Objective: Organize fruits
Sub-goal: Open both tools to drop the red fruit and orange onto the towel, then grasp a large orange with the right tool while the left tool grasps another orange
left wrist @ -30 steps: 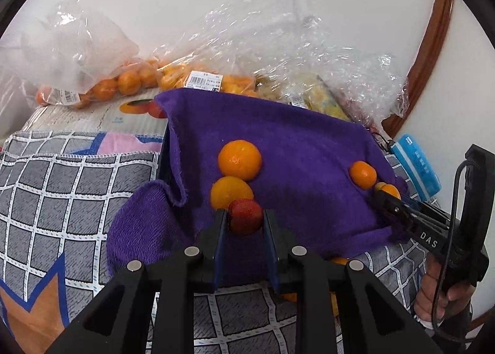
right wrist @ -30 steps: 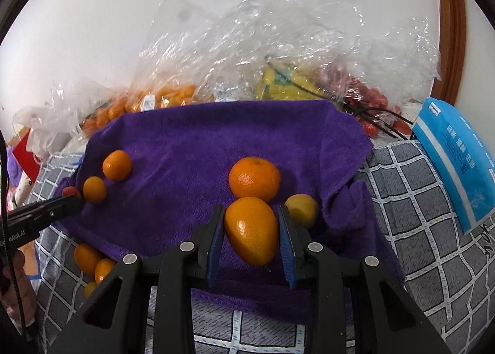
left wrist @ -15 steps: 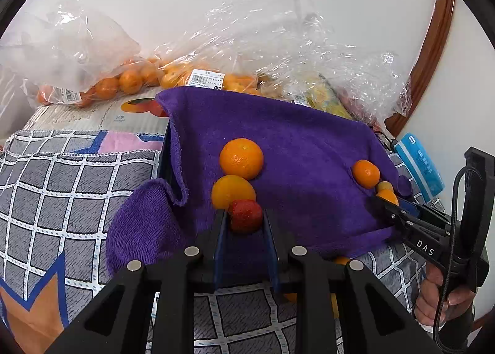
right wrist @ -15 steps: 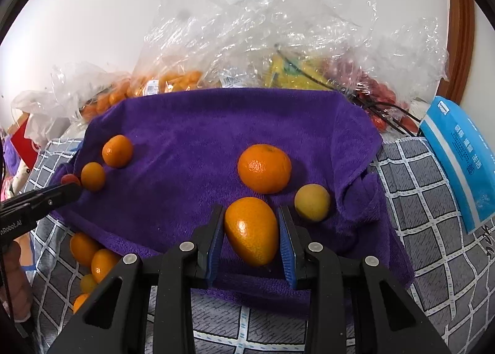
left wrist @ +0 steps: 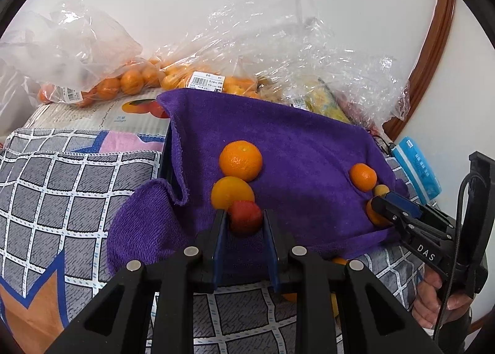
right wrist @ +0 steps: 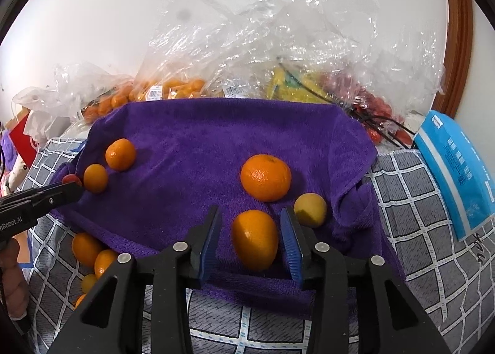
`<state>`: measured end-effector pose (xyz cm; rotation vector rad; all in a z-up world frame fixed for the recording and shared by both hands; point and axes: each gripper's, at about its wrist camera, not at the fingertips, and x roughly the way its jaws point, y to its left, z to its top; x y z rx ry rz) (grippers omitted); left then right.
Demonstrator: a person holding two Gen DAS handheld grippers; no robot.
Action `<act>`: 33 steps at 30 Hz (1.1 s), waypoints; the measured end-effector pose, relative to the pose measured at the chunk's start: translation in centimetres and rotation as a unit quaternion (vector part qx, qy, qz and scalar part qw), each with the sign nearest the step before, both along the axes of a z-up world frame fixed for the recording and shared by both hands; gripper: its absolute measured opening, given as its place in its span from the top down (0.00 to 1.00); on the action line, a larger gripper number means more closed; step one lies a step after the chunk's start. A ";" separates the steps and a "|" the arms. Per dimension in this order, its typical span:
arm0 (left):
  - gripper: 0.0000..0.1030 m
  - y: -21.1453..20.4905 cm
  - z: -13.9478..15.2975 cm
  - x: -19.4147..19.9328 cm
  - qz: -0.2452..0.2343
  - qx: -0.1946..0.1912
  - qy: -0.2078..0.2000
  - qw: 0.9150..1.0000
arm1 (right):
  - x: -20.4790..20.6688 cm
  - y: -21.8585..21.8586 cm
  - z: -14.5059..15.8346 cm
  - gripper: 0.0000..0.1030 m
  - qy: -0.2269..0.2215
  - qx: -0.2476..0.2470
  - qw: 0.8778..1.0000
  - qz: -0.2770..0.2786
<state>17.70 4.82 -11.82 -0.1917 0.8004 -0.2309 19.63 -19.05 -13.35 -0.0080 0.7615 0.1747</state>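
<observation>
Left tongs (left wrist: 244, 219) are seen clenched on a small red fruit (left wrist: 245, 216), held just above the near edge of the purple towel (left wrist: 297, 149). Directly behind it, an orange fruit (left wrist: 231, 192) is seen touching a larger mandarin (left wrist: 240, 160); both lie on the towel, toward its left edge as seen in the left wrist view.

Right tongs (right wrist: 251, 231) are shown released: the jaws have just been opening, and a gap is visible on each side of the oval orange (right wrist: 255, 239), which now rests on the towel (right wrist: 191, 143) betw. the blue pads (right wrist: 212, 238), near the towel's front edge. A round mandarin (right wrist: 266, 177) lies just behind it, and a small yellow fruit (right wrist: 310, 210) sits just beside the right pad, w/ contact not resolvable.

In the right wrist view, two small oranges (right wrist: 120, 154) are seen near the towel's left edge, close to the tip of the left tongs. Several more small oranges (right wrist: 86, 248) lie off the towel, on the grey checked cover (right wrist: 411, 230) below its front-left corner.

Behind the towel's far edge, clear plastic bags (right wrist: 278, 44) are piled against the wall; oranges, a yellow item and red fruit are visible inside them. A blue packet (right wrist: 458, 168) lies on the checked cover beyond the towel's right edge. A hand (left wrist: 439, 301) is seen gripping the handle of the right tongs.
</observation>
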 end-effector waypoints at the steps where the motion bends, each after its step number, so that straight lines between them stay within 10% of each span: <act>1: 0.76 0.1 0.0 0.0 0.000 -0.003 -0.001 1.000 | -0.1 0.0 0.1 0.58 -0.003 -0.001 1.000 0.001; 13: 0.56 0.9 0.5 -0.2 0.021 -0.013 -0.008 1.000 | -0.6 -0.3 0.6 0.58 -0.021 0.010 1.000 -0.003; 33: 0.56 -1.2 1.2 -1.1 -0.025 -0.014 -0.009 1.000 | -4.5 0.6 2.8 0.58 -0.026 0.034 0.999 0.025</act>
